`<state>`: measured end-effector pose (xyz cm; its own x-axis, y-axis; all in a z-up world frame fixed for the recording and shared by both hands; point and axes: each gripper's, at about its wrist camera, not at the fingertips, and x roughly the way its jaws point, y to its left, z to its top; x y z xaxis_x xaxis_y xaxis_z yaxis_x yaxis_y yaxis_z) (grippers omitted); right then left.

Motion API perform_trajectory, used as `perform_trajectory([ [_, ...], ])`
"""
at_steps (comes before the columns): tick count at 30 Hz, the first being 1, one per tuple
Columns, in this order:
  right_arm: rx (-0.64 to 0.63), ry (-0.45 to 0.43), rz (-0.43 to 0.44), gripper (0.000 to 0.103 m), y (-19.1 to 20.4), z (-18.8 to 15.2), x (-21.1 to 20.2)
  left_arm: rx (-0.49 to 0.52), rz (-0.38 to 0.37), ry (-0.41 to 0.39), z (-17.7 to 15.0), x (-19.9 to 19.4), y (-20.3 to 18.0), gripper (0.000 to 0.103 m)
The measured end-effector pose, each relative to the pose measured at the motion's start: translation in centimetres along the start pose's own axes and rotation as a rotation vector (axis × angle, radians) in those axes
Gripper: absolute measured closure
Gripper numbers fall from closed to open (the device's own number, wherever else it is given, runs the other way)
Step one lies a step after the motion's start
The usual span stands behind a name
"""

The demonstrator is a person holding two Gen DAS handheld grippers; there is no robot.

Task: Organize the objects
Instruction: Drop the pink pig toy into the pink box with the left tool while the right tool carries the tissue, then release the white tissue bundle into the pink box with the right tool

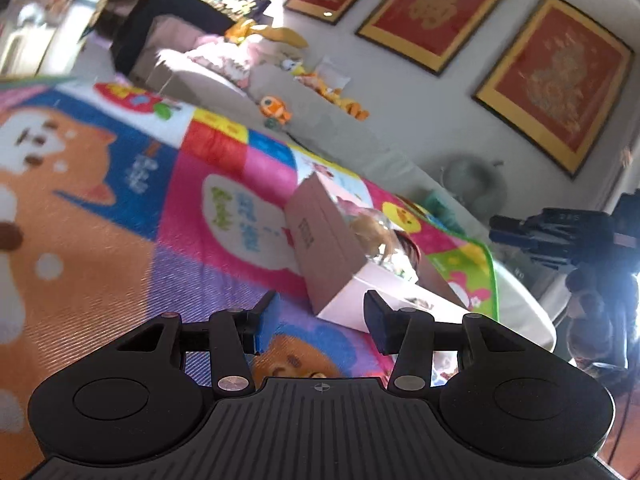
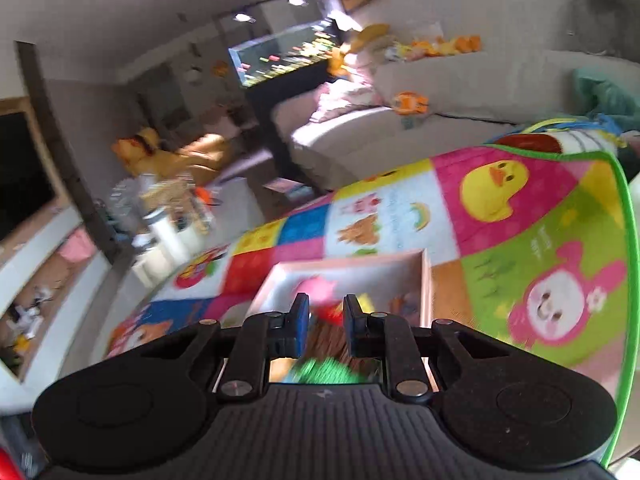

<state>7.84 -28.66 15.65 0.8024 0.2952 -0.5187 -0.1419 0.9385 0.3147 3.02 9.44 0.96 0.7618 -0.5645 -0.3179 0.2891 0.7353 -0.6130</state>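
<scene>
So the left gripper [image 1: 320, 322] is held with its jaws partly apart and nothing is gripped between them; only the colourful play mat [image 1: 120, 208] is seen through the gap. Just ahead and a bit to the right, the pink cardboard box [image 1: 320, 240] is set on the mat, tilted in this view, with some blurry toys seen inside over its rim.

The right gripper [image 2: 326, 318] is held right above the same box [image 2: 348, 264], and its jaws are pulled in as far as they go, though a narrow gap is left between the blue pads. Nothing is seen pinched in there; the pink, red and green toys are all sitting down in the box, too smeared to be named.
</scene>
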Motion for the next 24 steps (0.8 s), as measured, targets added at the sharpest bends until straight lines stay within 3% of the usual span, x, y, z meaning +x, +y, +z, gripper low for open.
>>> perform_trajectory([
  [2, -0.007, 0.048, -0.052, 0.085, 0.6, 0.4, 1.0, -0.031, -0.035, -0.028, 0.4, -0.4, 0.7, 0.053],
  [4, -0.031, 0.094, -0.073, 0.065, 1.2, -0.8, 1.0, -0.058, -0.057, -0.026, 0.5, -0.4, 1.1, 0.053],
  [5, -0.049, 0.111, -0.089, 0.047, 1.6, -1.8, 0.8, -0.066, -0.070, -0.024, 0.4, -0.6, 1.1, 0.053],
  [8, -0.151, 0.164, -0.139, 0.044, 2.8, -5.9, 0.4, -0.071, -0.095, -0.028, 0.4, -0.9, 1.0, 0.053],
  [11, -0.138, 0.264, -0.113, 0.039, 2.8, -9.4, 1.6, -0.060, -0.092, -0.008, 0.1, -0.6, 0.8, 0.053],
  [14, -0.114, 0.334, -0.105, 0.042, 2.7, -11.4, 3.8, -0.039, -0.078, -0.009, 0.0, -0.6, 0.5, 0.053],
  [15, -0.115, 0.365, -0.097, 0.060, 2.7, -11.9, 4.5, -0.034, -0.075, -0.011, -0.1, -0.6, 0.5, 0.053],
  [17, -0.144, 0.386, -0.081, 0.080, 3.2, -12.3, 4.4, -0.031, -0.070, -0.009, -0.2, -0.6, 0.5, 0.053],
  [20, -0.195, 0.297, -0.069, 0.083, 4.2, -10.3, 1.9, -0.042, -0.072, -0.001, -0.1, -0.5, 0.7, 0.053],
  [24, -0.165, 0.146, -0.061, 0.083, 3.9, -3.9, 0.4, -0.052, -0.089, 0.003, -0.1, -0.6, 0.9, 0.053],
])
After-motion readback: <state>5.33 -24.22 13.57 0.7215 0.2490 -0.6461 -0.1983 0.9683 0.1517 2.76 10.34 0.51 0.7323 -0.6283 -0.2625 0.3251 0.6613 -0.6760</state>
